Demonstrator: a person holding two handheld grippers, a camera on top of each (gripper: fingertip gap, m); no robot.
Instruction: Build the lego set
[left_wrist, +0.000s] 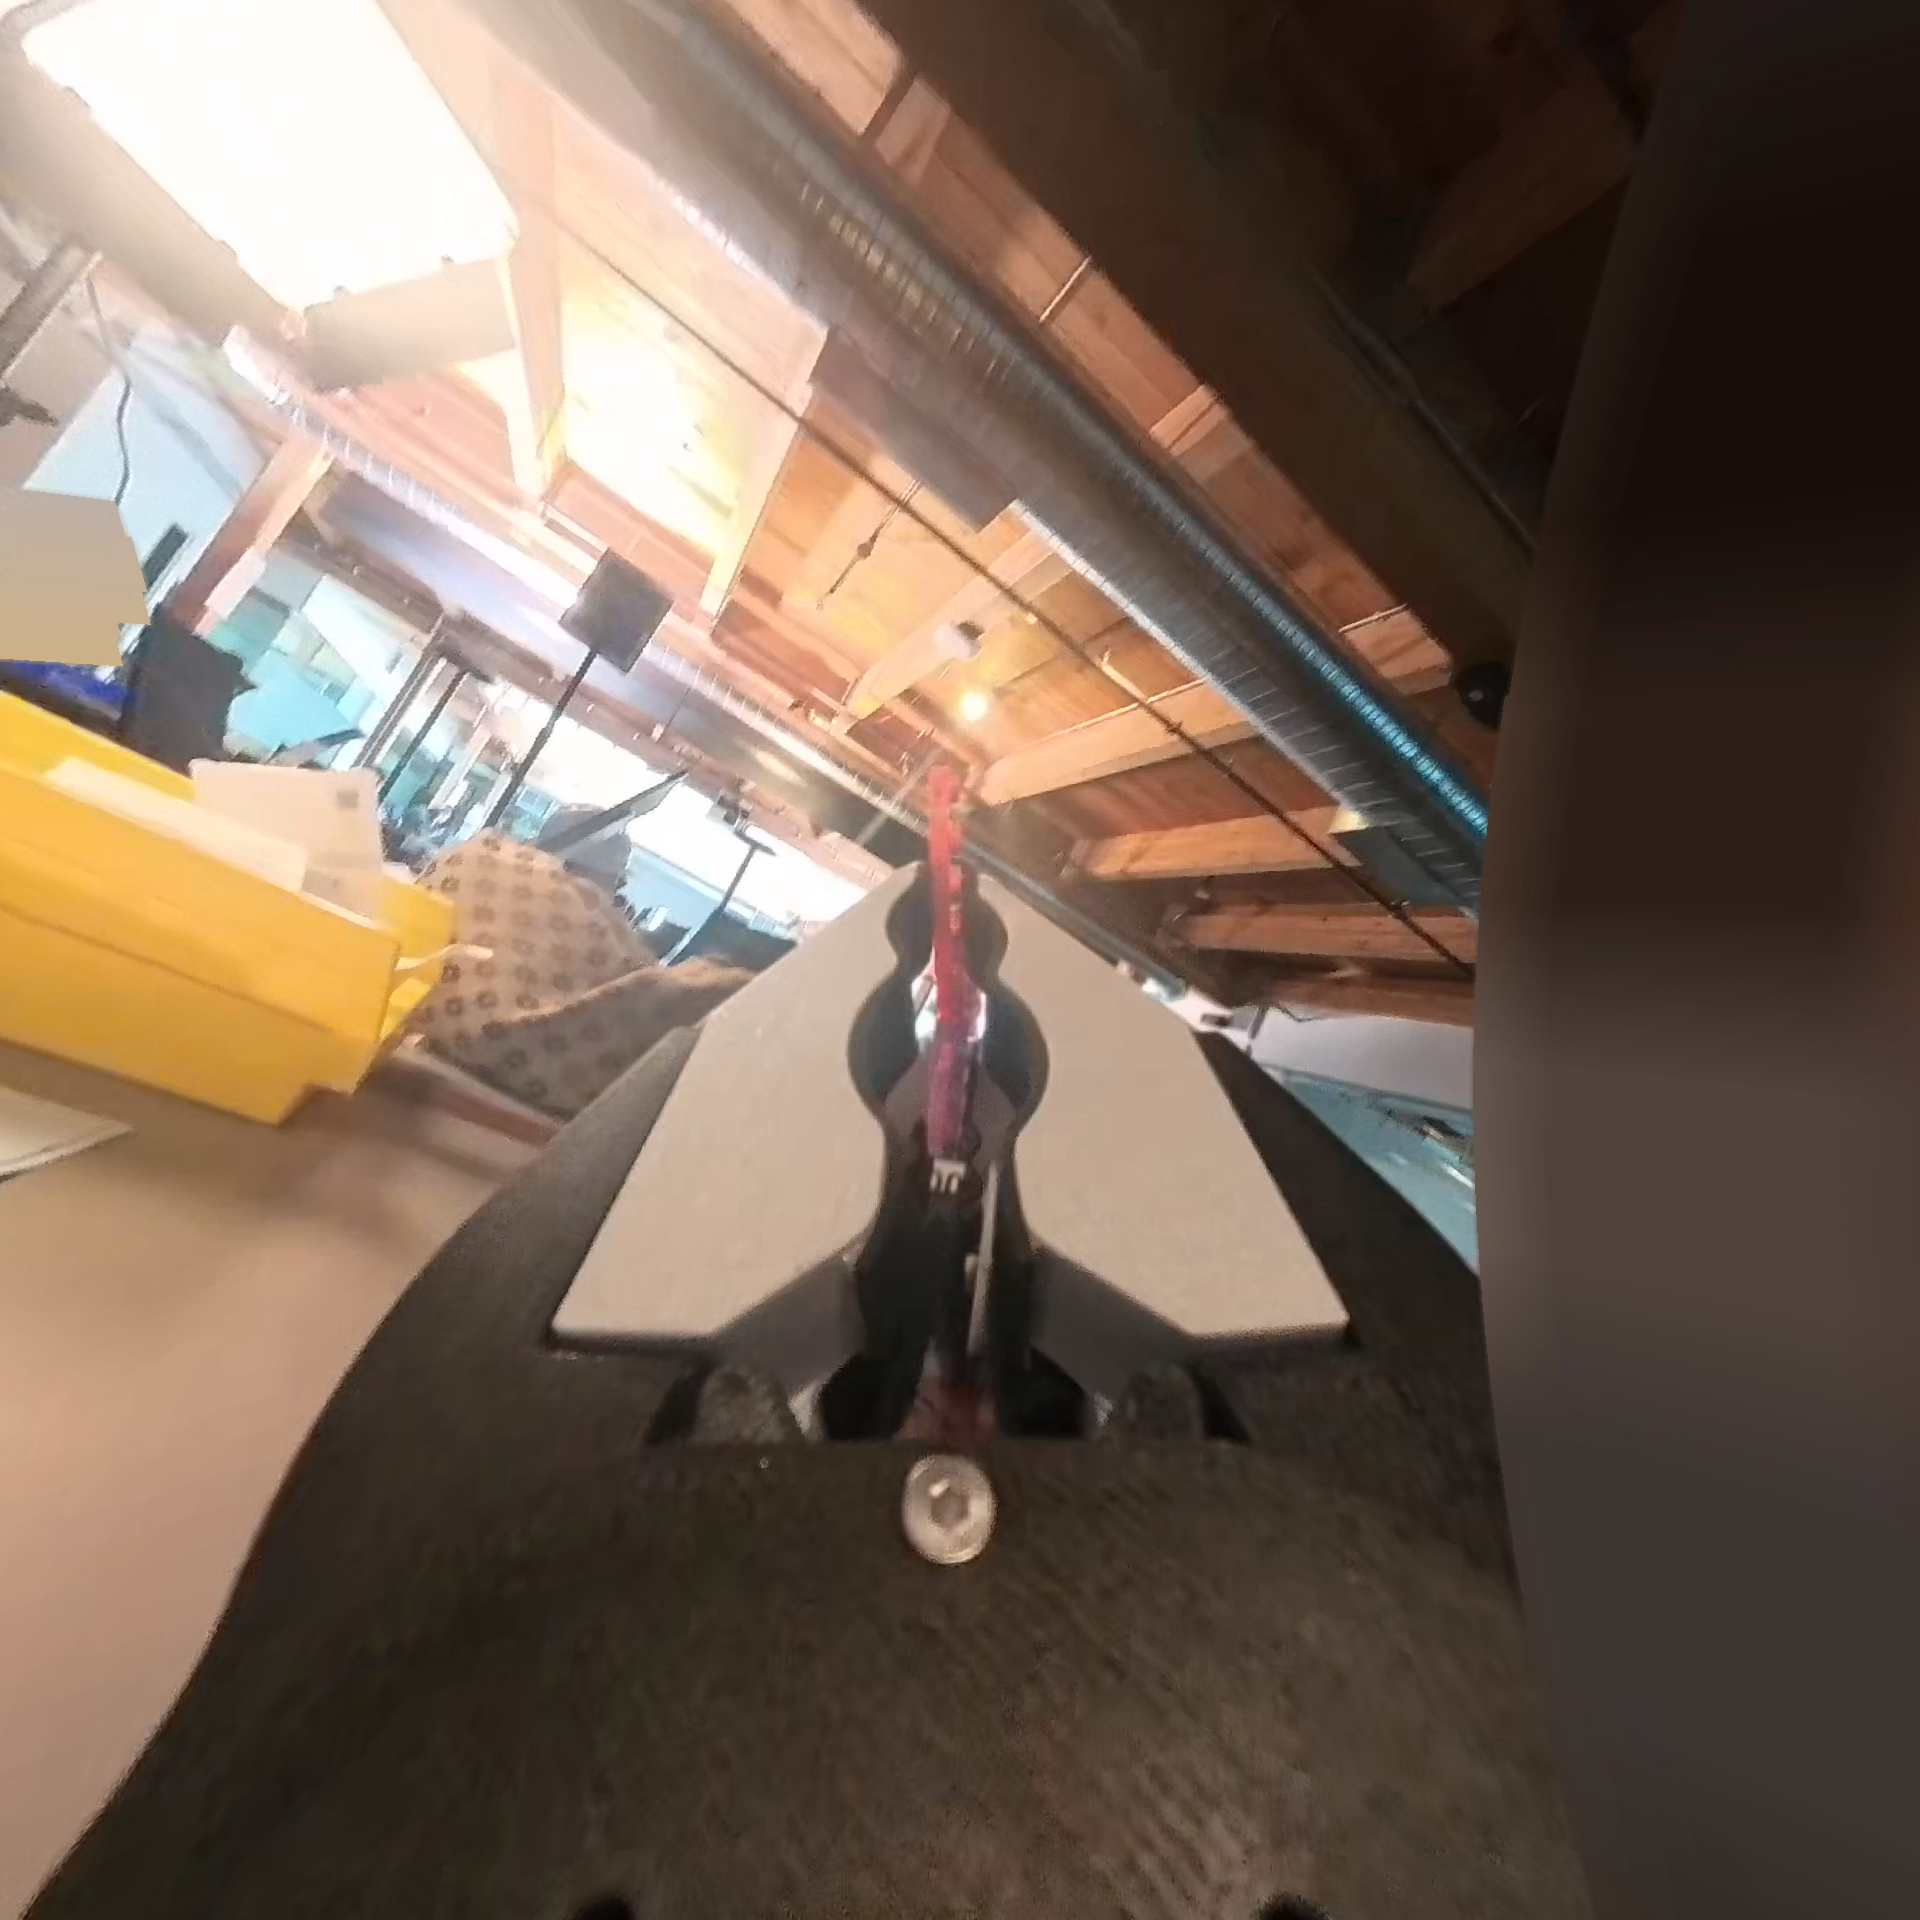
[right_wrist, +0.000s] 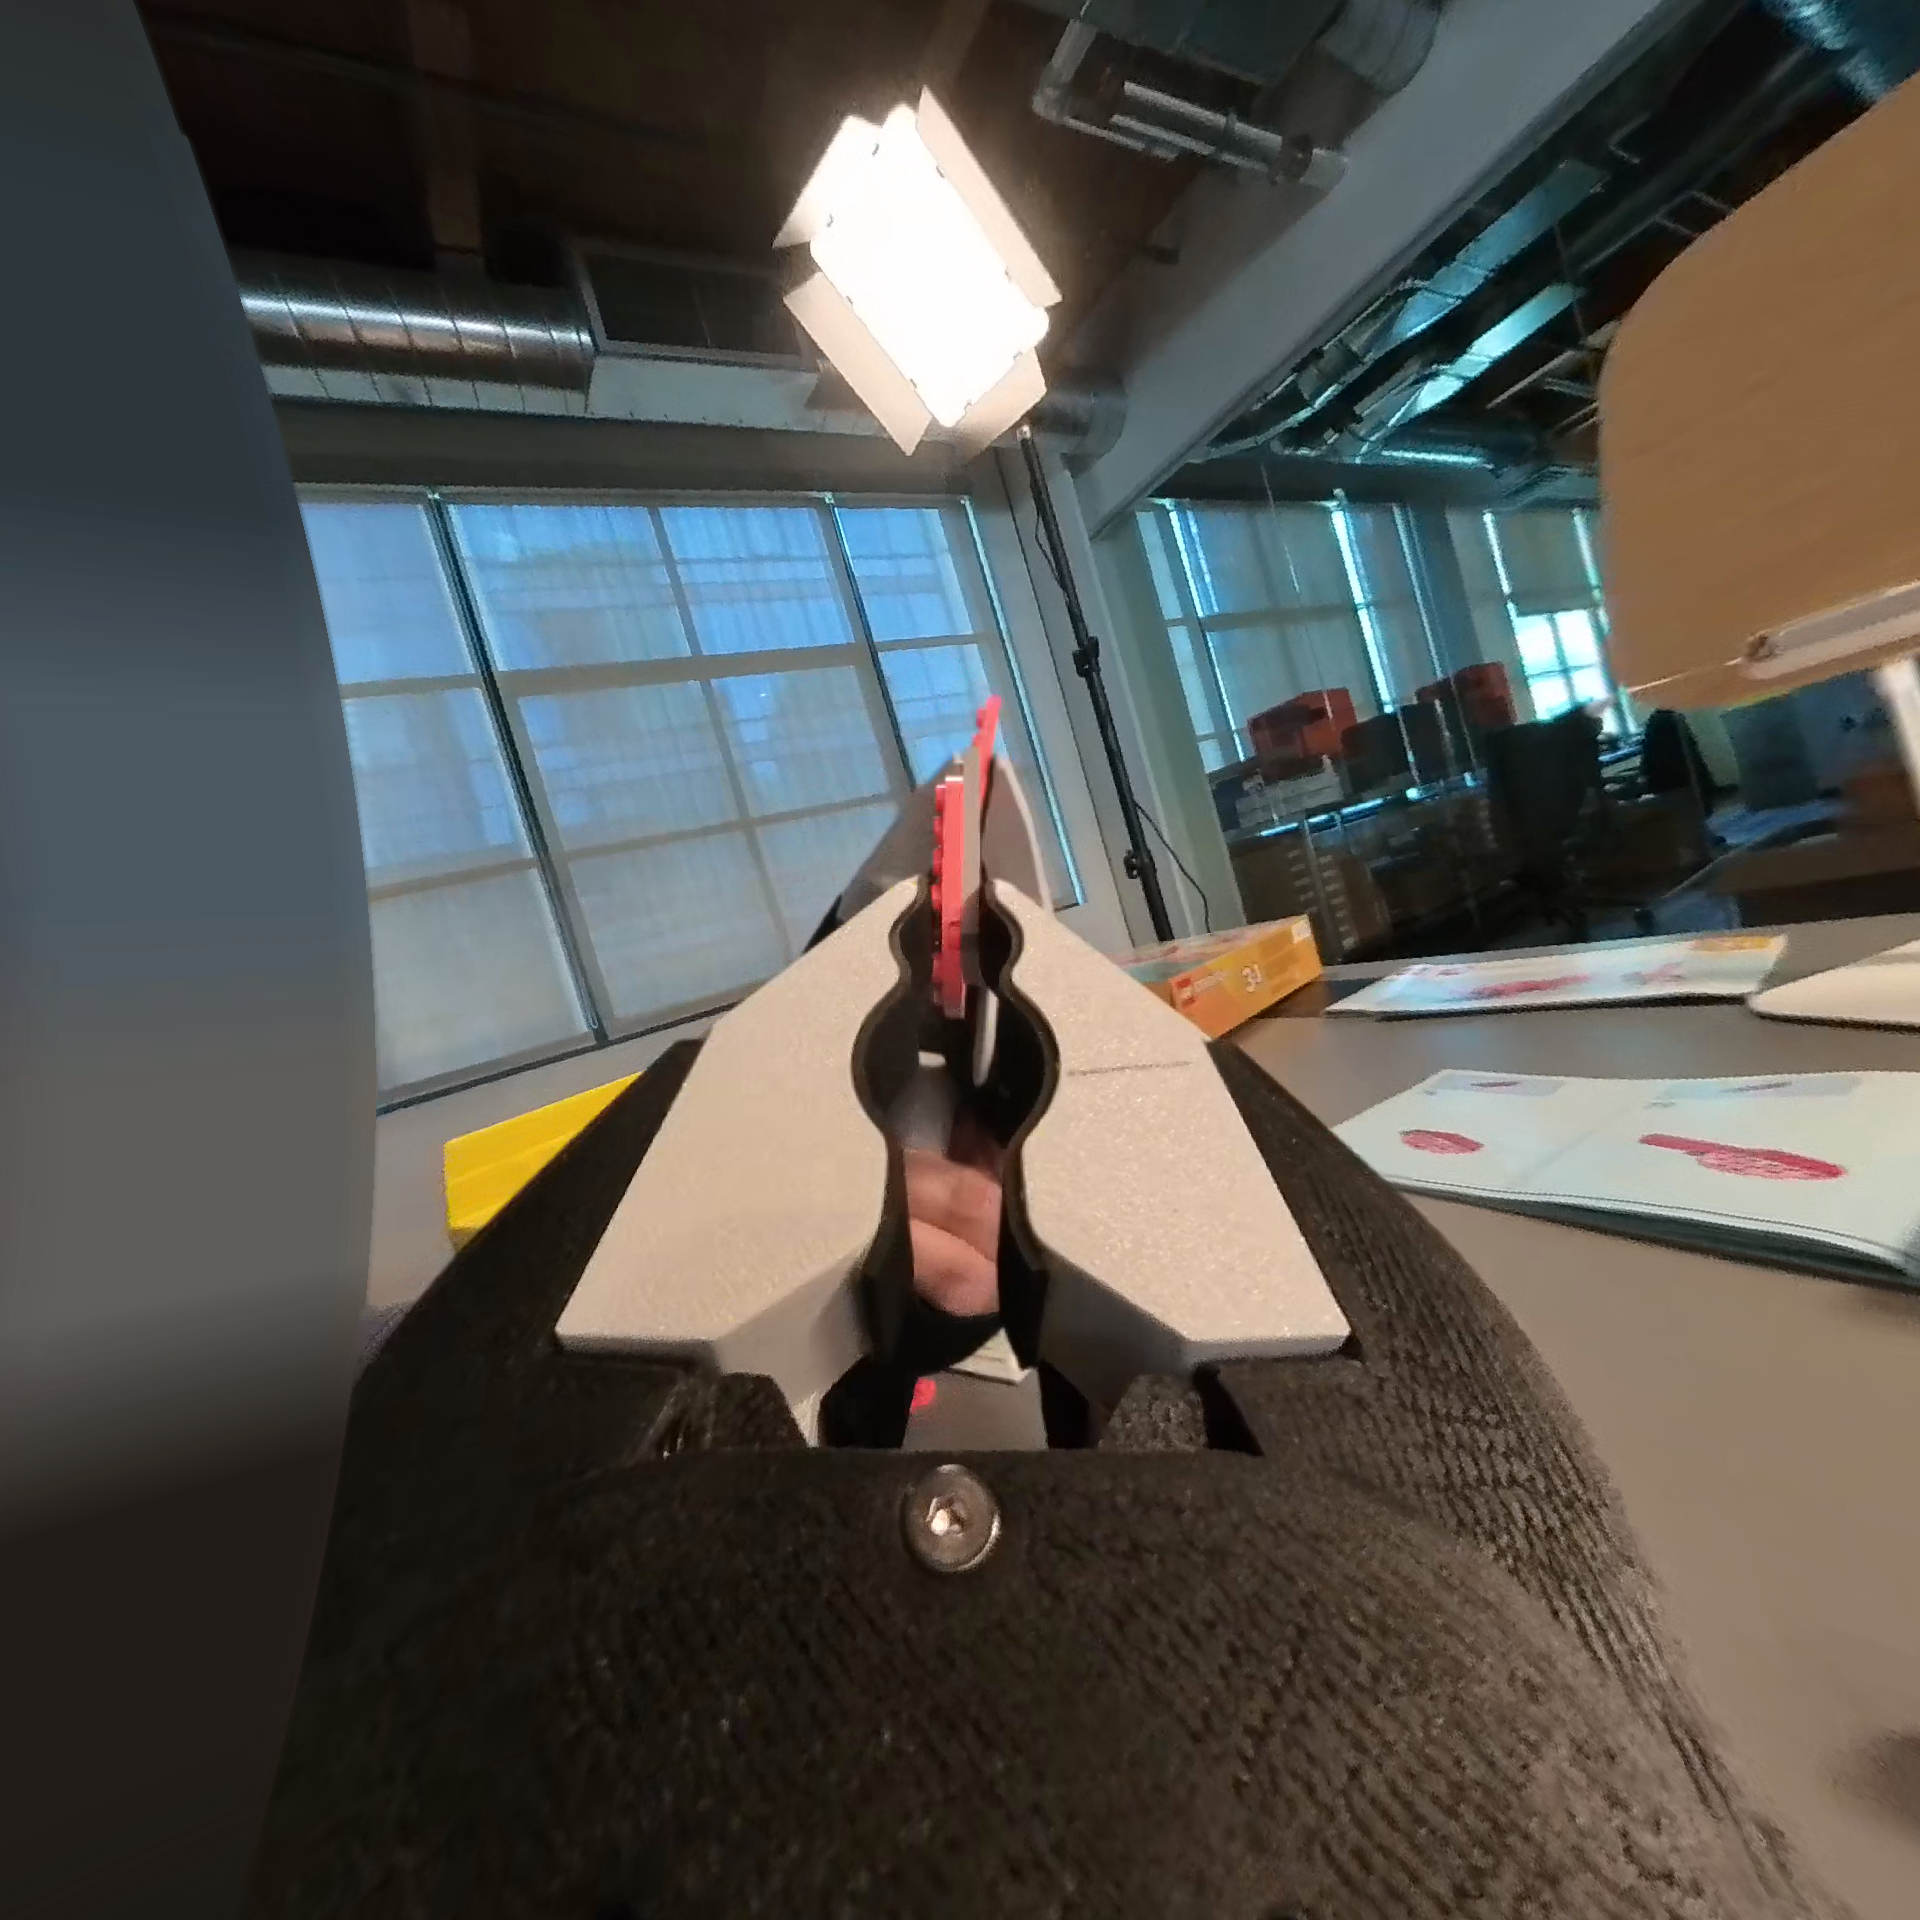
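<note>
Left gripper (left_wrist: 943, 883) clamped on a thin red studded plate (left_wrist: 948, 935), seen edge-on, gripped between the grey fingers (left_wrist: 790, 1039) and poking out past the tips toward wooden ceiling beams (left_wrist: 1143, 727) and a ribbed metal duct (left_wrist: 1195, 582). Off to the left of this gripper, yellow bins (left_wrist: 187, 935) on a tan table (left_wrist: 208, 1299), with a patterned brown cloth (left_wrist: 520, 966) just beyond them. Right gripper (right_wrist: 951, 894) closed too, on a flat red studded plate (right_wrist: 951, 894) backed by a grey plate (right_wrist: 977, 862), both standing on edge between the grey fingers (right_wrist: 1122, 1091) and rising above the tips; pads pressed against the stack from either side. Just past those tips, touching or nearly touching the stack, part of the other gripper's grey and black body (right_wrist: 1023, 842); exact contact not clear. Below, seen through the slot between the fingers, part of a person's hand (right_wrist: 951, 1236). To the right of the right gripper, open instruction booklets (right_wrist: 1642, 1164) on a dark table (right_wrist: 1558, 1403), farther off a yellow-orange box (right_wrist: 1236, 977). To the left, a corner of a yellow bin (right_wrist: 520, 1153). Ahead, large windows (right_wrist: 644, 748); above, a bright panel lamp (right_wrist: 920, 275) on a black stand (right_wrist: 1091, 665).
</note>
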